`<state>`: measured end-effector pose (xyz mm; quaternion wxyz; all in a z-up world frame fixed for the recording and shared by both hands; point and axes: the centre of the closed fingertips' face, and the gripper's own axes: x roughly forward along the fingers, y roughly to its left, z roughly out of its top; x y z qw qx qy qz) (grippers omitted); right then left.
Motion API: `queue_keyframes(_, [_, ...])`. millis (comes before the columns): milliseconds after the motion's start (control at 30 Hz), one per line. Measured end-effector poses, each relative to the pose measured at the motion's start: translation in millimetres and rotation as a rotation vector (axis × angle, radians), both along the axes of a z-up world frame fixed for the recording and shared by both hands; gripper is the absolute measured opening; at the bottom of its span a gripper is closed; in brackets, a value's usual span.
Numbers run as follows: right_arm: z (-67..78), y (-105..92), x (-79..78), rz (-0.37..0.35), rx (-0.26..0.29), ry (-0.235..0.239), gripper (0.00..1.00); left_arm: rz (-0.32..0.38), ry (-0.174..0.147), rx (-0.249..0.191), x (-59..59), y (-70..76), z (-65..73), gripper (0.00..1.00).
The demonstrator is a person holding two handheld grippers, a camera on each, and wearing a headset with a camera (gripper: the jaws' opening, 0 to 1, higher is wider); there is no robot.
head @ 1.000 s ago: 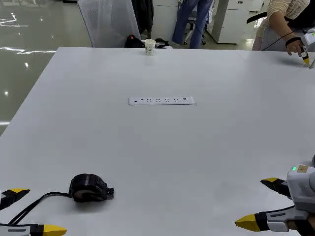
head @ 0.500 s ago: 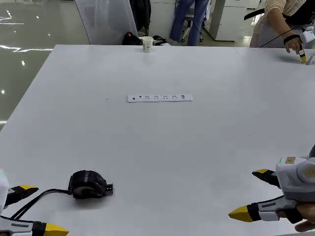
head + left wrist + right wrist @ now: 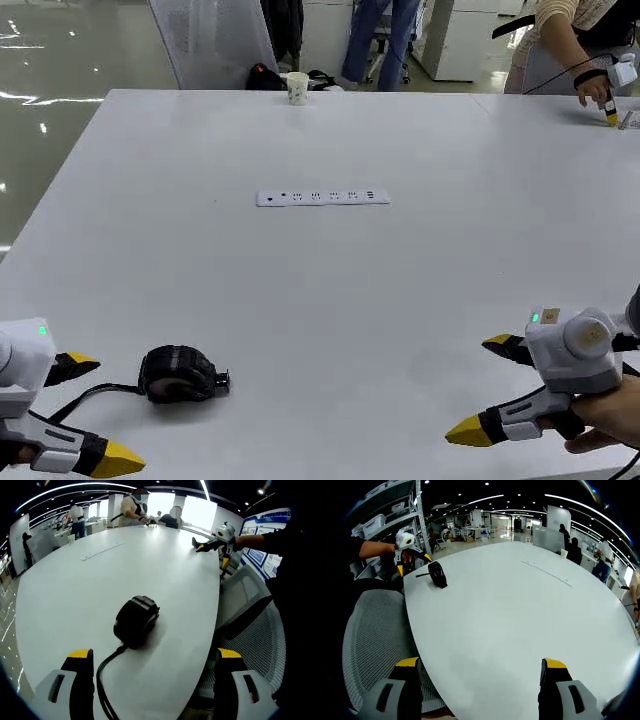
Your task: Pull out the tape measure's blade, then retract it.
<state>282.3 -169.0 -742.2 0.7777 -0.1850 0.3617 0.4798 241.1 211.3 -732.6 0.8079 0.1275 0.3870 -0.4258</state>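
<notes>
Both sets of jaws wide — tape measure (image 3: pixel 178 374) by left gripper (image 3: pixel 102 410), blade tip (image 3: pixel 225 381) toward right gripper (image 3: pixel 478 388).

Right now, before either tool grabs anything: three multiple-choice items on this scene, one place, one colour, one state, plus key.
1. Where is the tape measure? A. on the table just ahead of the left tool B. at the table's far edge C. lifted in the air
2. Its case colour? A. yellow B. black C. white
3. The left tool is? A. shut on the tape measure B. open, holding nothing C. shut, holding nothing
Key: 1 A, the left gripper view shows it lying just beyond the jaws; 2 B, the case is black; 3 B, the jaws stand wide apart, gripping nothing.
</notes>
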Motion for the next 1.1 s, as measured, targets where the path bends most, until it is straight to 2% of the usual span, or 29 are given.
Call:
queue_keyframes(100, [1.7,5.7,2.3,0.009,0.003,-0.001,0.99,-0.034,-0.017,0.018,5.7,-1.3,2.3,0.98])
queue_keyframes(167, [1.6,7.6,5.9,0.011,0.0,0.0,0.99,-0.067,-0.04,0.024,9.2,-3.4,4.0,0.99])
queue_keyframes(267, [4.1,15.3,10.5,0.018,0.0,-0.003,0.99,-0.091,-0.025,0.048,14.2,-5.7,1.3,0.99])
queue_keyframes(400, [6.4,25.4,15.1,0.045,-0.004,-0.022,0.99,-0.119,-0.023,0.068,20.8,-10.2,-0.7,0.99])
queue_keyframes(467, [6.1,31.4,15.8,0.06,-0.004,-0.018,0.99,-0.133,-0.039,0.085,25.6,-12.3,-0.6,0.99])
queue_keyframes(633, [6.8,47.8,17.0,0.108,-0.003,-0.035,0.99,-0.167,-0.047,0.103,33.7,-18.0,-0.6,0.98])
queue_keyframes(767, [6.6,59.5,21.1,0.115,0.011,-0.028,0.99,-0.199,-0.064,0.13,40.1,-20.6,-1.5,0.95])
queue_keyframes(833, [5.2,63.0,22.4,0.115,0.006,-0.021,0.99,-0.208,-0.065,0.122,41.5,-23.4,-1.1,0.92])
queue_keyframes(867, [4.6,65.6,22.6,0.117,0.0,-0.018,0.99,-0.225,-0.071,0.143,42.7,-23.2,-3.1,0.91])
queue_keyframes(967, [4.0,73.3,21.7,0.147,0.001,-0.019,0.99,-0.258,-0.073,0.165,43.3,-25.7,-5.3,0.88])
queue_keyframes(1033, [2.4,78.1,24.0,0.155,-0.003,-0.014,0.99,-0.276,-0.071,0.196,45.3,-24.7,-7.8,0.83])
queue_keyframes(1100, [1.7,82.1,26.4,0.162,-0.008,-0.014,0.99,-0.28,-0.077,0.199,48.0,-26.5,-8.4,0.81])
